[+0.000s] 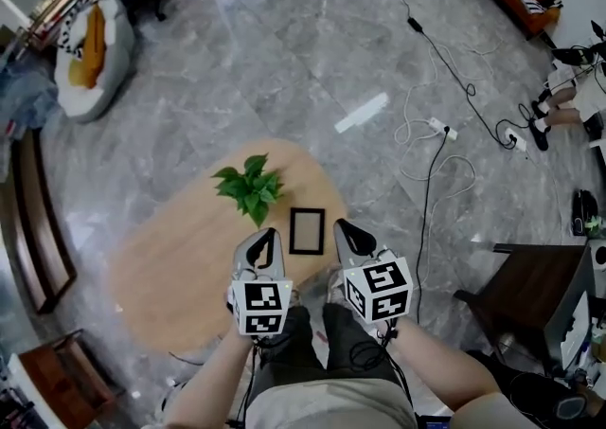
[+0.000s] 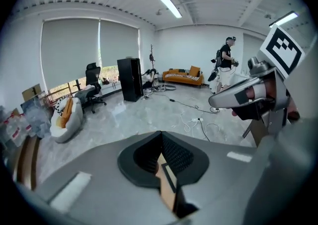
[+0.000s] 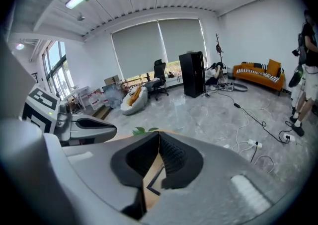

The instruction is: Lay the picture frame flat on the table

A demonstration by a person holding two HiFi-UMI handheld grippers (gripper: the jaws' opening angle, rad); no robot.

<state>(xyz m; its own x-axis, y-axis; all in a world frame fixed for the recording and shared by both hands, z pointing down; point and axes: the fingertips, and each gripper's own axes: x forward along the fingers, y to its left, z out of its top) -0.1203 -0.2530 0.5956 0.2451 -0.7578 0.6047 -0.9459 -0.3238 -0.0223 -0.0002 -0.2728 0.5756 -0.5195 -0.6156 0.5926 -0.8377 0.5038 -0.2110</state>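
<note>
A small black picture frame (image 1: 307, 230) lies flat on the oval wooden table (image 1: 170, 266), just right of a green potted plant (image 1: 248, 187). My left gripper (image 1: 267, 233) hovers at the frame's left side, jaws shut with nothing between them. My right gripper (image 1: 341, 224) sits at the frame's right side, also shut and empty. In the left gripper view the closed jaws (image 2: 161, 134) leave a slit showing the table and a dark frame edge (image 2: 169, 177). The right gripper view shows its closed jaws (image 3: 159, 134) above a frame corner (image 3: 155, 182).
Grey marble floor surrounds the table. A white beanbag (image 1: 95, 53) lies far left, cables and a power strip (image 1: 445, 129) trail at right, and a dark side table (image 1: 530, 294) stands near right. A person (image 2: 226, 62) stands across the room.
</note>
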